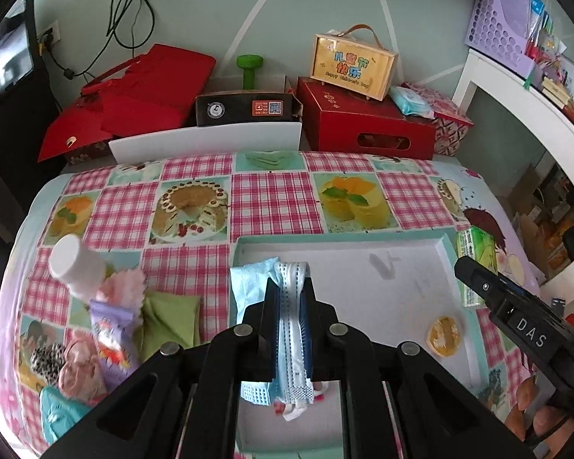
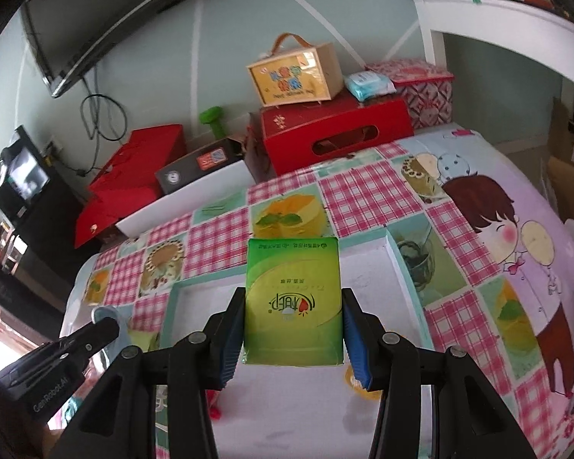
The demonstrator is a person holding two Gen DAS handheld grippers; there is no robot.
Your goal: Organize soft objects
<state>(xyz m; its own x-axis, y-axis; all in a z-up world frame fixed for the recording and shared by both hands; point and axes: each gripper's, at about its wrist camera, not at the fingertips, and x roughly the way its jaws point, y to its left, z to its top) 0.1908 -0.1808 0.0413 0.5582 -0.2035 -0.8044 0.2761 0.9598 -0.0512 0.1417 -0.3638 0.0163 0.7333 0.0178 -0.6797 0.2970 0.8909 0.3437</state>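
Note:
My left gripper [image 1: 290,294] is shut on a bundle of blue and white face masks [image 1: 292,329], held over the left part of the white tray [image 1: 401,283]. My right gripper [image 2: 292,325] is shut on a green tissue pack [image 2: 292,302], held above the tray [image 2: 392,252]. The right gripper [image 1: 516,317] also shows at the tray's right edge in the left wrist view, with the tissue pack [image 1: 474,252] behind it. A yellow round soft item [image 1: 444,336] lies in the tray. A pile of soft items lies left of the tray: green cloth [image 1: 170,317], pink cloth [image 1: 124,285], purple packet [image 1: 109,340].
A white roll [image 1: 76,267] stands at the left by the pile. Red boxes [image 1: 363,122], a dark box [image 1: 245,109], a green dumbbell [image 1: 249,69] and a yellow carry box [image 1: 354,65] line the far side. A white shelf [image 1: 516,95] stands at the right.

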